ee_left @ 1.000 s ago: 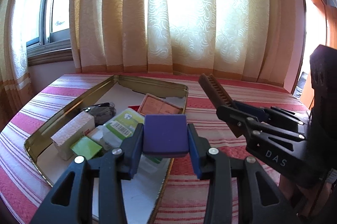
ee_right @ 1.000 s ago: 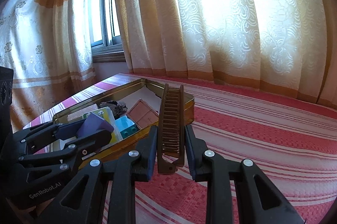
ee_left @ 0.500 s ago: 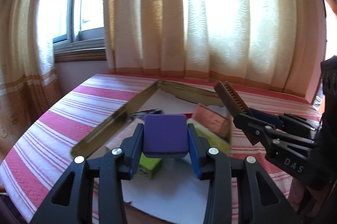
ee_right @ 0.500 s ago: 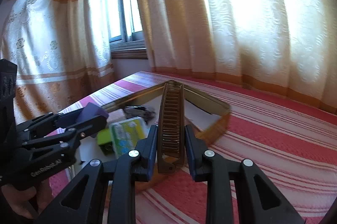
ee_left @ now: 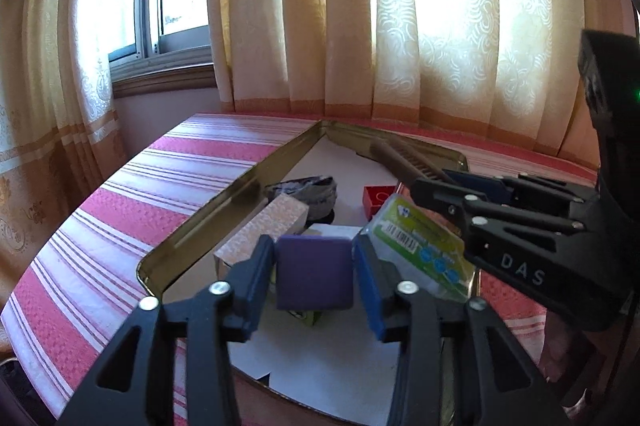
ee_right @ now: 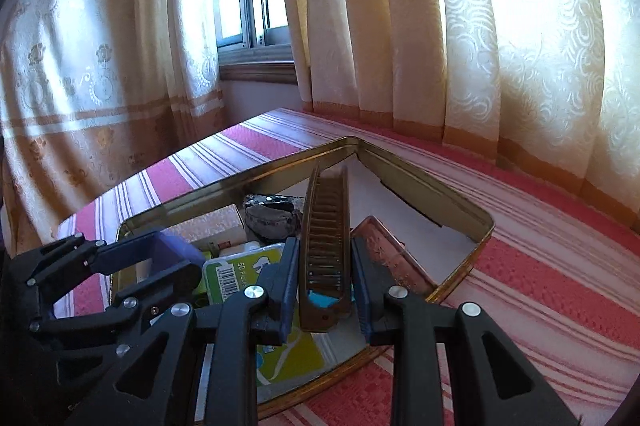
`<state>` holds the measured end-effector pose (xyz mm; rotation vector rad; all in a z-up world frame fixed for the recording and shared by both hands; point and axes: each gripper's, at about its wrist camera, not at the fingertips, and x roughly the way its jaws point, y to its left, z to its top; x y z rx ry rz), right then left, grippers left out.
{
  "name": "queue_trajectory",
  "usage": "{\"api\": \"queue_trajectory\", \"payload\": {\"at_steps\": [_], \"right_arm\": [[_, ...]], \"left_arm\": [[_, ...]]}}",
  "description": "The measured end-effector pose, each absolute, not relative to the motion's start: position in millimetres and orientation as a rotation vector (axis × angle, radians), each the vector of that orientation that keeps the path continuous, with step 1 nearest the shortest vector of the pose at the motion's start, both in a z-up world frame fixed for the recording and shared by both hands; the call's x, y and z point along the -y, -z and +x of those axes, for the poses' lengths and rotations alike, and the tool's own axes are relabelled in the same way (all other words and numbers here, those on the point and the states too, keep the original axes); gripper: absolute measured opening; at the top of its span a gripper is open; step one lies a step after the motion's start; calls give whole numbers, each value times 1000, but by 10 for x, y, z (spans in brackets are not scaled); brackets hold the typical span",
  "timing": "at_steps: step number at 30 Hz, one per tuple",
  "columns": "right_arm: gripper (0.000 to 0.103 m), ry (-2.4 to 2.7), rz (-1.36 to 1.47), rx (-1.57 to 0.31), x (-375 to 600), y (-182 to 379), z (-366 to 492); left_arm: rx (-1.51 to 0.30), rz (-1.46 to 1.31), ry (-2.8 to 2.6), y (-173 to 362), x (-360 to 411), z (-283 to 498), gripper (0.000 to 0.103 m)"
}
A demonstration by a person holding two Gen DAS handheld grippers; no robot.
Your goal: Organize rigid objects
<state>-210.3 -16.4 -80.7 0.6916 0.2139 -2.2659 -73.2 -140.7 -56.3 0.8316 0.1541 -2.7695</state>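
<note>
dropping the block, comb waiting

left gripper (ee_left: 314, 280) jaws are opening around the purple block (ee_left: 314, 272) above the gold tin's (ee_left: 224, 202) near-left corner; it may bounce off boxes below. right gripper (ee_right: 325, 280) pinches the brown comb (ee_right: 326, 246) over the tin. readable: "das", "50".

Between the left jaws sits a matt purple block (ee_left: 314, 272). Below them lies a shiny gold metal tray (ee_left: 240, 182) on woven striped cloth (ee_left: 120, 226). Between the right jaws: a glossy brown plastic comb (ee_right: 326, 238).
</note>
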Motion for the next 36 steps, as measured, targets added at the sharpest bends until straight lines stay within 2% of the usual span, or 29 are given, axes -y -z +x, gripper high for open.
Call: {"api": "queue_trajectory", "payload": {"at_steps": [2, 4, 8, 10, 13, 25, 36], "right_arm": [[35, 2273, 683, -211, 140, 815, -2099], [47, 2275, 675, -190, 110, 808, -2090], [56, 2299, 653, -146, 1, 797, -2062], [68, 2315, 642, -109, -88, 794, -2045], [73, 2344, 630, -60, -214, 789, -2025], [86, 2396, 581, -51, -314, 627, -1809], [87, 2419, 527, -97, -296, 391, -1608]], "left_arm": [[-161, 816, 2771, 552, 1409, -712, 68], [-158, 807, 2780, 532, 1389, -691, 70], [-151, 786, 2771, 492, 1373, -663, 88], [-157, 777, 2770, 468, 1370, -638, 92], [-146, 767, 2759, 434, 1361, -617, 101], [-110, 749, 2724, 268, 1374, -479, 103], [-162, 723, 2696, 124, 1541, -314, 103]]}}
